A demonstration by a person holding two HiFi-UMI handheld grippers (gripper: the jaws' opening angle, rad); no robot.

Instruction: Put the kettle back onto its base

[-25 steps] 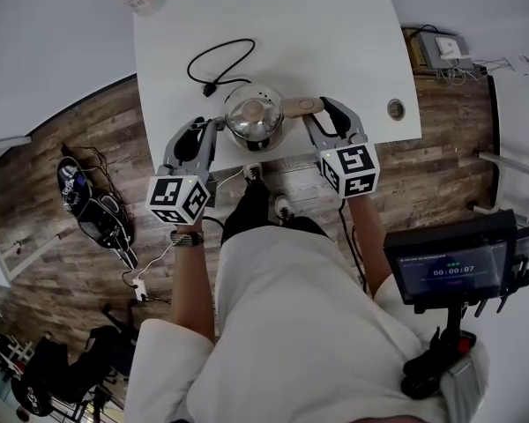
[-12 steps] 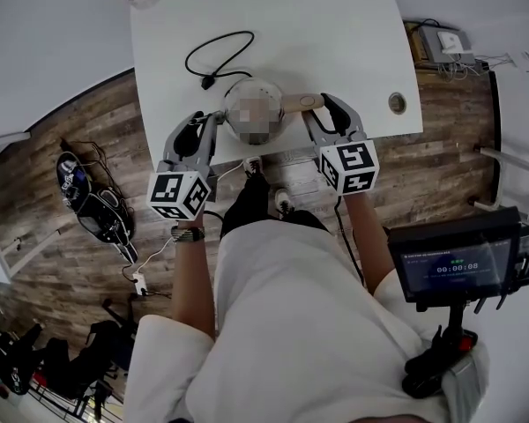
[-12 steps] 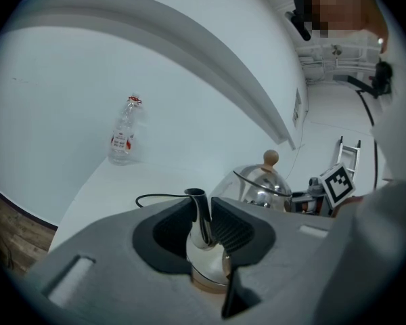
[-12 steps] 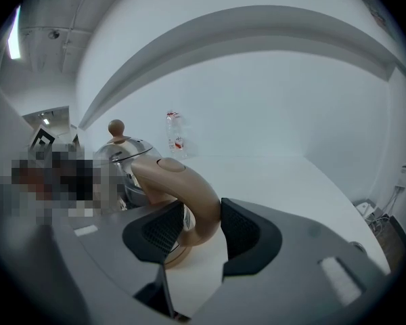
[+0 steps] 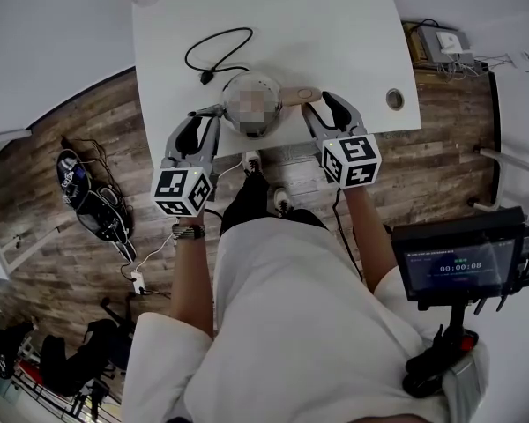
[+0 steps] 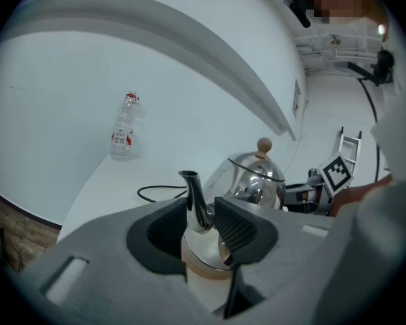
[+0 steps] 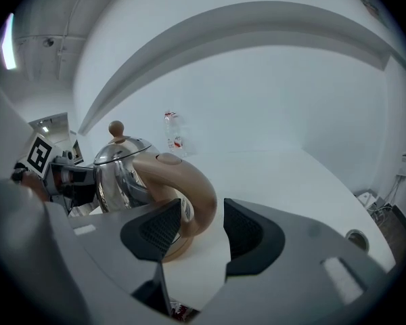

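The left gripper (image 6: 204, 217) has just been opening, and its jaws stand apart with the kettle's spout (image 6: 193, 198) between them. The right gripper (image 7: 201, 230) has just opened too and sits loose around the tan handle (image 7: 193, 188). The steel kettle (image 5: 252, 104) sits on its base (image 6: 201, 273) near the front edge of the white table (image 5: 335, 25). Beyond it lie a black cable (image 5: 213, 58) and a plastic bottle (image 6: 124, 135).

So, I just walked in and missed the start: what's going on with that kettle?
A person holds a gripper in each hand at the kettle, which stands near the table's front edge, seemingly on its tan base. The left gripper has the spout between its fingers, the right gripper the handle. Both sets of fingers have just been opening and do not press on it, so the kettle looks set down and released.
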